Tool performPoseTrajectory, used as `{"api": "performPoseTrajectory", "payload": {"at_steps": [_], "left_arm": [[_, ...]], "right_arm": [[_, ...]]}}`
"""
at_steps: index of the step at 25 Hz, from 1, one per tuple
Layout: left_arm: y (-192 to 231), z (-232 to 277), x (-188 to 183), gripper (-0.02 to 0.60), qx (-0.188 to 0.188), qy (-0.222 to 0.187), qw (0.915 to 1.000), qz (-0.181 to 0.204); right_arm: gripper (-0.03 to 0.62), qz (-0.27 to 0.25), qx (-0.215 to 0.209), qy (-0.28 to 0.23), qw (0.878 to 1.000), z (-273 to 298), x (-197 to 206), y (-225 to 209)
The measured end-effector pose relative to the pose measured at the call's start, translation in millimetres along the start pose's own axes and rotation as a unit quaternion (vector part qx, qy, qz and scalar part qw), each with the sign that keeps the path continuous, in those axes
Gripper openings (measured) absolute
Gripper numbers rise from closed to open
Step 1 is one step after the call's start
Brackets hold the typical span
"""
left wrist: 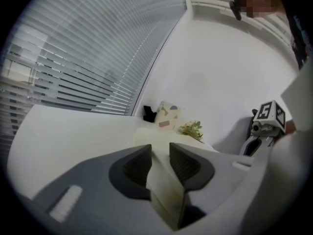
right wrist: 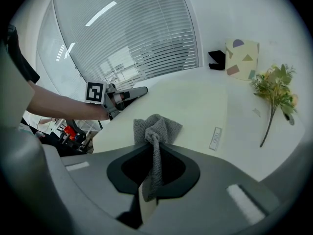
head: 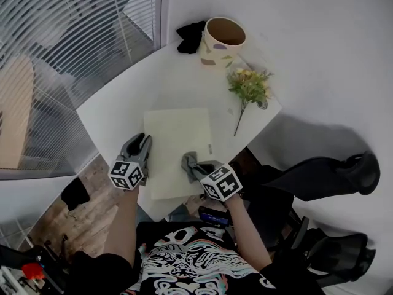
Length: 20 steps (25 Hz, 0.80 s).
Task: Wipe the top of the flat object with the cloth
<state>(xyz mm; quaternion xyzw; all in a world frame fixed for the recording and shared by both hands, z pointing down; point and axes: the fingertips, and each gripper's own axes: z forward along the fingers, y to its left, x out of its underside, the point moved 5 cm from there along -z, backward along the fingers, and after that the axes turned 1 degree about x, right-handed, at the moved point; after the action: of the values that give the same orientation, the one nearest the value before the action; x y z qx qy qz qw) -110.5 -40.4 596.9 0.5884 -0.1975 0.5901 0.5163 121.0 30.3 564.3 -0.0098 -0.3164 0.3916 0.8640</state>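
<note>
Left gripper pinched flat object's edge, right gripper clenched cloth at lower centre; the loose bunch might slip mid-wipe

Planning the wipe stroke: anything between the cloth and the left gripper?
Nothing: the head view shows only the bare top of the flat object between cloth and left gripper.

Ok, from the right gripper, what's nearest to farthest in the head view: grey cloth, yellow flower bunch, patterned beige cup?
1. The grey cloth, pinched in the right gripper itself.
2. The yellow flower bunch, farther up, on the right side of the white table.
3. The patterned beige cup, at the table's far end.
</note>
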Motion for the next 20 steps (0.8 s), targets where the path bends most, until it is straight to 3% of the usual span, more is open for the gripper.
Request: {"api": "performPoseTrajectory", "payload": {"at_steps": [20], "left_arm": [[0, 1, 2, 0.171, -0.001, 0.000, 1.0000, 0.002]], "right_arm": [[0.018, -0.003, 0.001, 0.001, 1.000, 19, -25, -1]]}}
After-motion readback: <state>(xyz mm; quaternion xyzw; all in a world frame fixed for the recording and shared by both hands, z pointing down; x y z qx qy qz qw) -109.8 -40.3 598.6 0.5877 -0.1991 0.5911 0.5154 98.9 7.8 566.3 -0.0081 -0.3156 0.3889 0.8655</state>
